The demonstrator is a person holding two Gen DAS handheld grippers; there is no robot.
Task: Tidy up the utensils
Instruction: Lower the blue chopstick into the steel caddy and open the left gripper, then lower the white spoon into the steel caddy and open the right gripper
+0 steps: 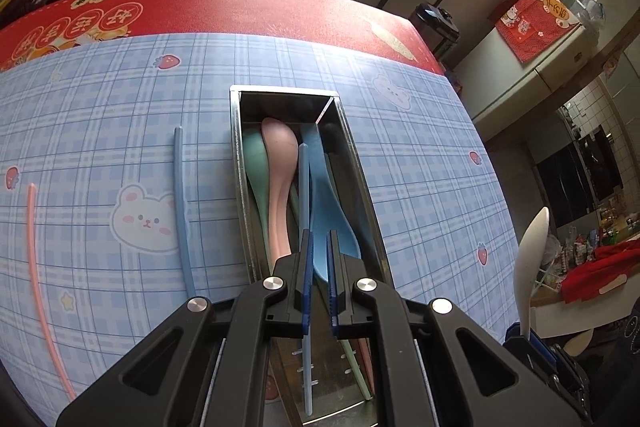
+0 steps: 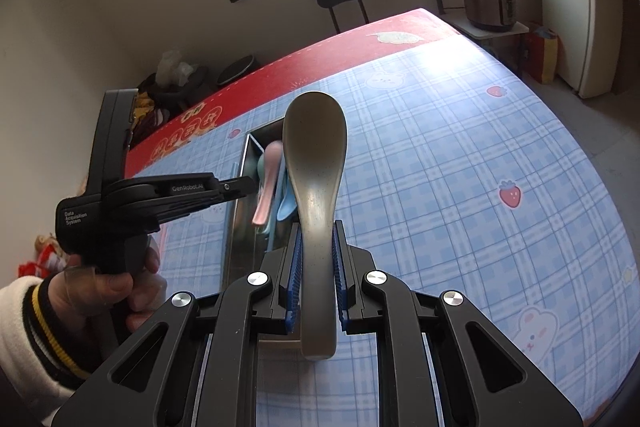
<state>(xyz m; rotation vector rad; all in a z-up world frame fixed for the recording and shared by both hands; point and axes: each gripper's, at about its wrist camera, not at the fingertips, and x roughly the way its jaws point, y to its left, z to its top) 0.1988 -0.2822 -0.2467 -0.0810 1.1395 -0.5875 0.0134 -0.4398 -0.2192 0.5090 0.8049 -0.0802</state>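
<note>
Chopstick (image 1: 305, 195), pale blue and thin, is clenched in the left tool (image 1: 319, 263): its blue pads are pressed nearly together on the stick, which runs up past the tips and down behind them toward the camera. The stick hangs over the metal tray (image 1: 236, 155), lined up with the tray's long side and lying over the pink spoon (image 1: 280, 179), the green spoon (image 1: 254, 167) and the blue spoon (image 1: 330, 211) already inside. It looks light, stiff and smooth, so it is likely to swivel or slide if pinched at one end; a hold near the middle, as here, should keep it steady.

The right tool (image 2: 317, 259) grips a grey-white spoon (image 2: 316, 163) by the neck of its handle, bowl up and away from the camera, pads tight on both sides. This spoon looks rigid, glossy and heavier at the bowl, perhaps ceramic or hard plastic, so it may chip if dropped into the metal. It is held off to the tray's right, above the worktop (image 2: 460, 167).

Out on the checked blue mat, a second blue chopstick (image 1: 181, 211) lies just left of the tray, and a pink chopstick (image 1: 38, 267) lies further left, both flat and hard to pinch without pressing down on the mat.
</note>
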